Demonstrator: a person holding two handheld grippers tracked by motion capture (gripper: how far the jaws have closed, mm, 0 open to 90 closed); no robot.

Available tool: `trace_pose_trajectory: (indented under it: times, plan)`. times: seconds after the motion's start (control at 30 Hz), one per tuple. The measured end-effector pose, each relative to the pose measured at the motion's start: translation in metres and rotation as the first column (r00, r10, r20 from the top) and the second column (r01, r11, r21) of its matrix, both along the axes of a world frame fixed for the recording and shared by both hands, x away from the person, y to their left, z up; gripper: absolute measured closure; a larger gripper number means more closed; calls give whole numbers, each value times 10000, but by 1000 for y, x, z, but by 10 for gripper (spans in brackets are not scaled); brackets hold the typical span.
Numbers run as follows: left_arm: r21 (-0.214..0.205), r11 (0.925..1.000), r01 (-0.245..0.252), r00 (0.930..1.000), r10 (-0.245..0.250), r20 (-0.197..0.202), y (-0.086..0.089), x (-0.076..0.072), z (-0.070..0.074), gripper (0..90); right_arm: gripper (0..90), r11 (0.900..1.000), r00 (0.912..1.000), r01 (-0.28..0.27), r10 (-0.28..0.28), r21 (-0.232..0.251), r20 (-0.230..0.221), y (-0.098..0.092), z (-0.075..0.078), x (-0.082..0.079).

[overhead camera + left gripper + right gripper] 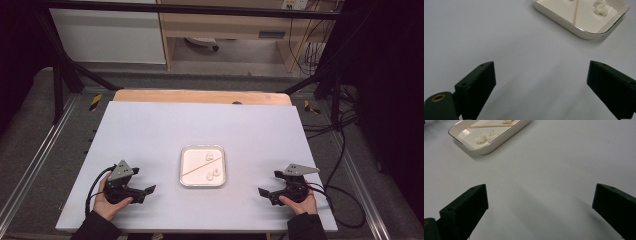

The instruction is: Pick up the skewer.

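A small white tray (202, 184) lies in the middle of the white table (150, 130). In it are a thin wooden stick (201, 164) and two white doughy lumps (214, 174). My left gripper (142, 181) rests near the front left and points toward the tray. Its jaws stand wide open with bare table between them (541, 66). The tray (564, 23), stick (576, 12) and a lump (601, 7) lie ahead at upper right. My right gripper (270, 183), at the front right, is open too (540, 188). Its tray (499, 143), stick (490, 126) and lumps (485, 137) sit ahead at upper left.
A wooden strip (200, 96) runs along the table's far edge. Black frame bars (60, 85) stand at the back corners. Cables (345, 195) trail off the right side onto the floor. A hand (107, 205) holds each gripper near the front edge.
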State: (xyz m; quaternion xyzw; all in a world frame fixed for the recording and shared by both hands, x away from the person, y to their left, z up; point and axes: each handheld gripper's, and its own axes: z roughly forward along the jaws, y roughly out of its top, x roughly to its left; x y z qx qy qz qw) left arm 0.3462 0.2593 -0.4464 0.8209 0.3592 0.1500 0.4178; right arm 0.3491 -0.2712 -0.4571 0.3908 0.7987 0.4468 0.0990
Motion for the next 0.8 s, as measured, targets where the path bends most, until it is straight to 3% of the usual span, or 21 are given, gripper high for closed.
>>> trace_pose_trajectory:
  times: [0.8]
  plan:
    - [205, 9995, 248, 9997, -249, 66, -12, 0, 5, 92, 10, 10000, 10000, -8, 8, -70, 44, 1, 0, 1]
